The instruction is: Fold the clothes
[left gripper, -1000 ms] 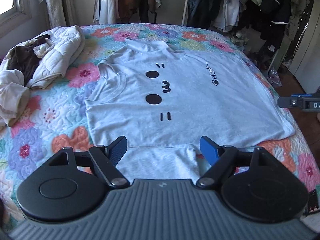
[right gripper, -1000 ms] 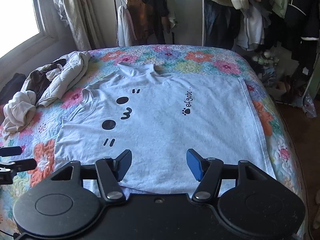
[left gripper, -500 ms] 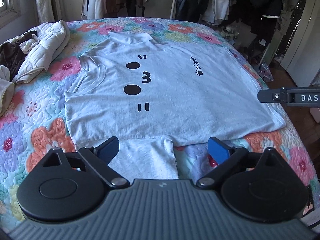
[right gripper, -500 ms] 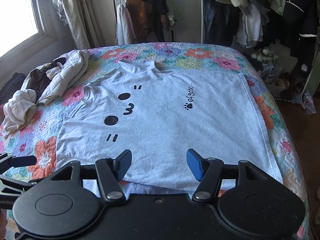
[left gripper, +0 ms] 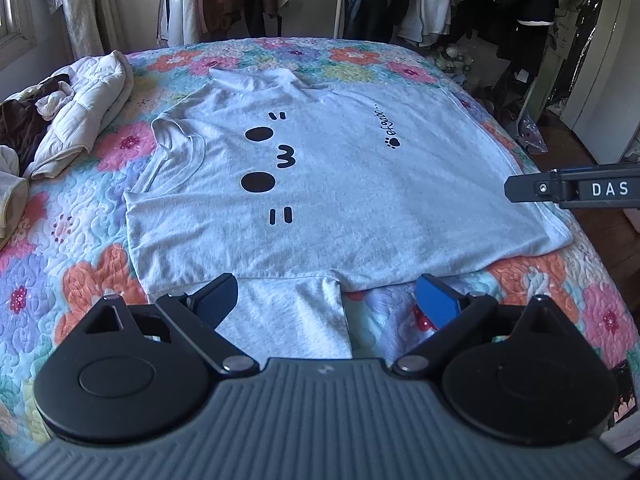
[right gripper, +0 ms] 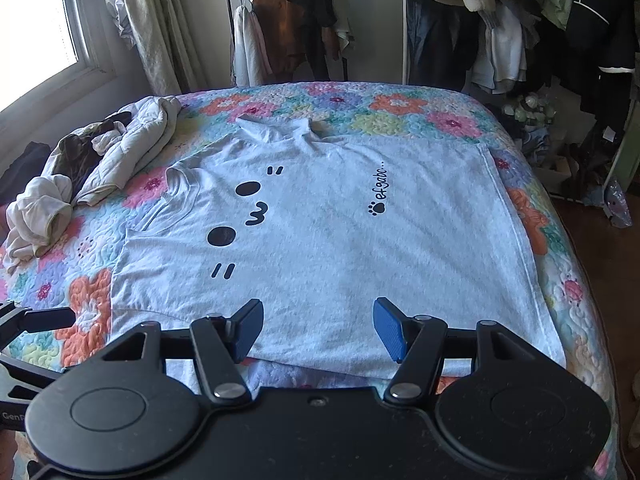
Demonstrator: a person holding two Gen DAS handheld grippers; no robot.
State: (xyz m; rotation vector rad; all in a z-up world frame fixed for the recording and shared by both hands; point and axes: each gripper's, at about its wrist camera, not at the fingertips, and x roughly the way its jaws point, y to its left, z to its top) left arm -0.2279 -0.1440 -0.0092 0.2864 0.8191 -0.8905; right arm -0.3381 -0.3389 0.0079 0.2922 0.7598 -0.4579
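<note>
A light grey T-shirt (left gripper: 340, 184) with a black cat-face print lies flat, face up, across the flowered quilt (left gripper: 60, 240). Its near sleeve (left gripper: 296, 320) points toward me. My left gripper (left gripper: 324, 286) hovers open over that sleeve and the shirt's near edge, with its blue pads wide apart and nothing pinched. My right gripper (right gripper: 318, 308) is open above the same near edge of the T-shirt (right gripper: 340, 248), further toward the hem, and its pads are clear of the cloth. Part of the right gripper (left gripper: 576, 190) shows at the right of the left wrist view.
A pile of pale and brown garments (left gripper: 80, 112) lies on the bed's left side, also seen as the pile (right gripper: 100, 152). Racks of hanging clothes (left gripper: 400, 0) stand behind the bed. The bed's right edge drops to a wooden floor (right gripper: 592, 240).
The left gripper's jaws have spread wider and it has shifted sideways along the shirt's near edge, so the sleeve now sits toward its left finger. The right gripper has stayed put.
</note>
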